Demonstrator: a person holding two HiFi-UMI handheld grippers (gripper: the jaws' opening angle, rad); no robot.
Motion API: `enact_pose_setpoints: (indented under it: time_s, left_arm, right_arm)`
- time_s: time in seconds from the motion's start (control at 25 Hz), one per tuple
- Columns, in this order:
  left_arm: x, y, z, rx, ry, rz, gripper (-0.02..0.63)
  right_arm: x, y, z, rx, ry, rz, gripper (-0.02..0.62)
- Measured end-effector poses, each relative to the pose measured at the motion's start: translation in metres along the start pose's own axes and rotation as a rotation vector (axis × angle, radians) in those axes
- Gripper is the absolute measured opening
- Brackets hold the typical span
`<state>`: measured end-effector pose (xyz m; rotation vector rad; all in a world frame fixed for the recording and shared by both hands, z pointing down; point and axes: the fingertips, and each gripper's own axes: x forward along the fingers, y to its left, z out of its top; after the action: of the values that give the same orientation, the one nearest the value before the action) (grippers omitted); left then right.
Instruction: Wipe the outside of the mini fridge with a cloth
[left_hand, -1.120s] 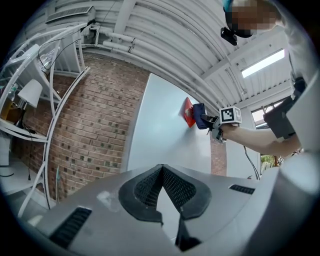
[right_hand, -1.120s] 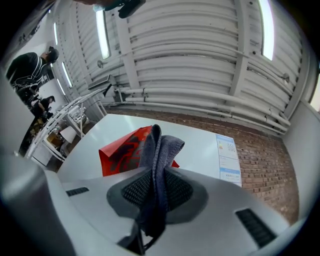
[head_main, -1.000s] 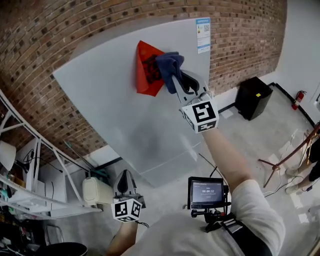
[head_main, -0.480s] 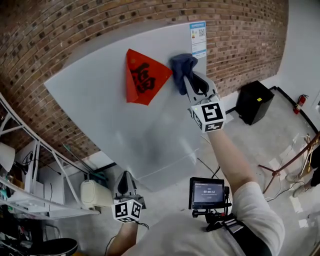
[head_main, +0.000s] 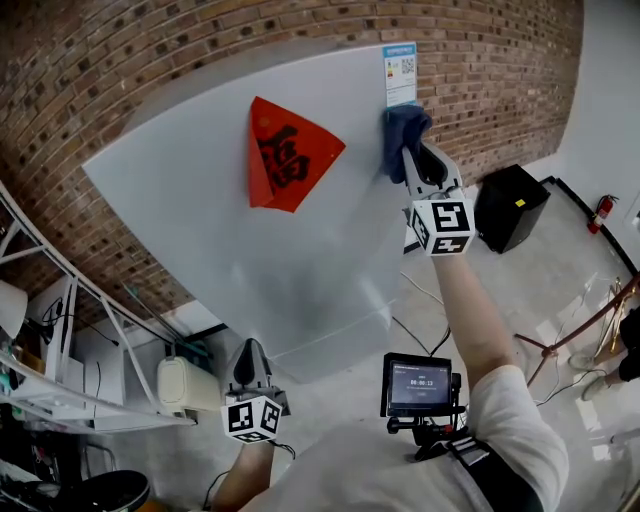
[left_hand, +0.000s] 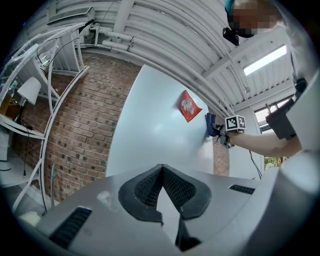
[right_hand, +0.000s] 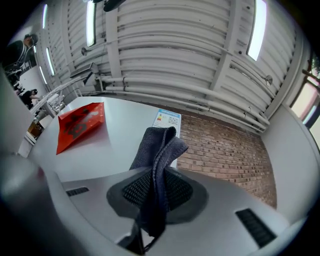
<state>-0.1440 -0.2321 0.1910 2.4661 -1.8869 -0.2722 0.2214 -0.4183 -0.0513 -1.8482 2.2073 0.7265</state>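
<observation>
The pale grey mini fridge (head_main: 230, 220) stands against a brick wall, its broad side facing me. A red paper sign (head_main: 285, 152) is stuck on it, and a printed label (head_main: 401, 72) sits at its upper right corner. My right gripper (head_main: 412, 152) is shut on a dark blue cloth (head_main: 403, 132) and presses it on the fridge just below the label. In the right gripper view the cloth (right_hand: 157, 165) hangs folded between the jaws. My left gripper (head_main: 250, 372) is held low, below the fridge, shut with nothing in it; its view shows the fridge (left_hand: 155, 130) from afar.
A white wire shelf rack (head_main: 60, 330) stands at the left with a cream box (head_main: 188, 384) beside it. A black cabinet (head_main: 512, 200) sits right of the fridge. A cable runs over the grey floor (head_main: 560, 290). A small screen (head_main: 418, 384) hangs on my chest.
My right gripper has dragged the cloth to the right across the fridge, from over the red sign to just below the label. The left gripper has stayed put.
</observation>
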Motion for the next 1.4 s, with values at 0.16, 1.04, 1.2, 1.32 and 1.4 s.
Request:
enact_pose_setpoints:
  time_s: [0.16, 1.04, 1.2, 1.32, 1.4]
  left_arm:
    - [-0.005, 0.002, 0.001, -0.007, 0.001, 0.0, -0.009]
    - [-0.128, 0.097, 0.023, 0.033, 0.039, 0.096, -0.009]
    - [-0.156, 0.124, 0.027, 0.041, 0.04, 0.151, -0.009]
    - [-0.172, 0.141, 0.03, 0.047, 0.04, 0.189, -0.009]
    - [-0.179, 0.151, 0.031, 0.052, 0.04, 0.208, -0.009]
  right_arm:
    - [-0.002, -0.016, -0.013, 0.03, 0.051, -0.053, 0.061]
    - [-0.072, 0.324, 0.043, 0.16, -0.072, 0.398, 0.061]
    - [-0.067, 0.388, 0.054, 0.159, -0.11, 0.474, 0.061]
    - [-0.064, 0.424, 0.056, 0.162, -0.105, 0.512, 0.061]
    - [-0.059, 0.441, 0.052, 0.155, -0.091, 0.52, 0.061]
